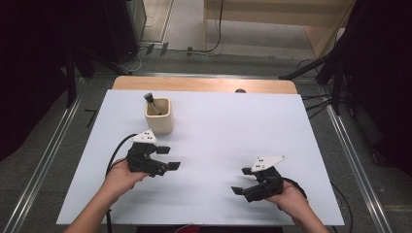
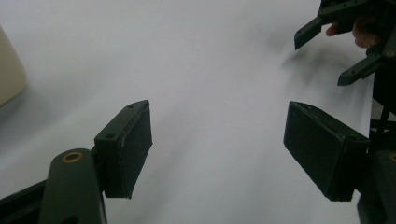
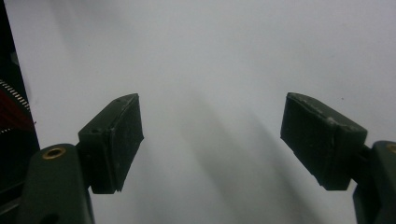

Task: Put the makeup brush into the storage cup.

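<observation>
Held low near the near edge of the white tabletop (image 1: 218, 126), the right gripper (image 1: 242, 180) is seen with its jaws spread wide and nothing between them. Toward the left edge, the left gripper (image 1: 169, 158) is likewise kept wide open and empty, pointed across the board toward the right one. Just beyond it, nearer the far left corner, a cream square cup (image 1: 159, 116) is stood upright, apart from the jaws, with a dark-handled tool (image 1: 151, 103) leaned inside it.
</observation>
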Available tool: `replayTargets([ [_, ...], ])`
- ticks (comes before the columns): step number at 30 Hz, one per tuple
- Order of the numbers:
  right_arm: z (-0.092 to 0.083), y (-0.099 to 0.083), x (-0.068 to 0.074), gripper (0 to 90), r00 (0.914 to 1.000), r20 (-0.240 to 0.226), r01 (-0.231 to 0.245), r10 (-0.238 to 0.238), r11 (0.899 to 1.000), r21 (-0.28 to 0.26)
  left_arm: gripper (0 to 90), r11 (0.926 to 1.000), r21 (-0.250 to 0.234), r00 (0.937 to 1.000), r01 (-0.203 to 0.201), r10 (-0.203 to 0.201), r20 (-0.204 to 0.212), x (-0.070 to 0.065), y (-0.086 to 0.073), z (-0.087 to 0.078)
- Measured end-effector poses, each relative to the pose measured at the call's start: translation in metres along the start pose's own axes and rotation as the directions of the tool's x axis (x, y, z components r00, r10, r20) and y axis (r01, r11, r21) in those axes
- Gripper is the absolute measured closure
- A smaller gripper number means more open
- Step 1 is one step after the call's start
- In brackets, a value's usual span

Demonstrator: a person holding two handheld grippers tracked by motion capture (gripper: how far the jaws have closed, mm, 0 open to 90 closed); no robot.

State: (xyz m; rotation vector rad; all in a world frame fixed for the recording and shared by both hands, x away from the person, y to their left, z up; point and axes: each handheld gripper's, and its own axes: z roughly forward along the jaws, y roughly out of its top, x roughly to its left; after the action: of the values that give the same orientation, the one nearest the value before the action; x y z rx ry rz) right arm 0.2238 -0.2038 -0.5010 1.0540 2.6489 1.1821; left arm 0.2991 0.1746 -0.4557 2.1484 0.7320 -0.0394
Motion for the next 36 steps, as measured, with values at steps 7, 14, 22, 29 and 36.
replayTargets([
  [7, 0.0, 0.0, 0.0, 22.3, 1.0, 0.005, -0.001, 0.001, 1.0, 0.002, 24.3, 0.9997, 0.024, 1.0, 0.002, -0.002, 0.004, -0.001, -0.011, -0.004],
  [14, 0.0, 0.0, -0.001, 22.3, 1.0, 0.007, -0.001, 0.001, 1.0, 0.003, 25.2, 0.9972, 0.066, 0.9987, -0.036, 0.038, -0.034, -0.002, -0.019, -0.006],
  [22, 0.0, 0.0, -0.001, 22.3, 1.0, 0.006, -0.004, 0.004, 1.0, 0.004, 25.2, 0.9944, 0.1, 0.9981, -0.033, 0.038, -0.048, 0.0, -0.028, -0.01],
  [29, -0.001, 0.0, -0.002, 22.3, 0.9999, 0.011, -0.006, 0.006, 1.0, 0.001, 25.2, 0.9909, 0.118, 0.9956, -0.064, 0.071, -0.061, -0.004, -0.038, -0.018],
  [36, 0.0, 0.0, -0.003, 22.3, 0.9999, 0.014, -0.009, 0.008, 1.0, 0.004, 25.2, 0.9908, 0.123, 0.9952, -0.056, 0.066, -0.073, -0.005, -0.043, -0.024],
])
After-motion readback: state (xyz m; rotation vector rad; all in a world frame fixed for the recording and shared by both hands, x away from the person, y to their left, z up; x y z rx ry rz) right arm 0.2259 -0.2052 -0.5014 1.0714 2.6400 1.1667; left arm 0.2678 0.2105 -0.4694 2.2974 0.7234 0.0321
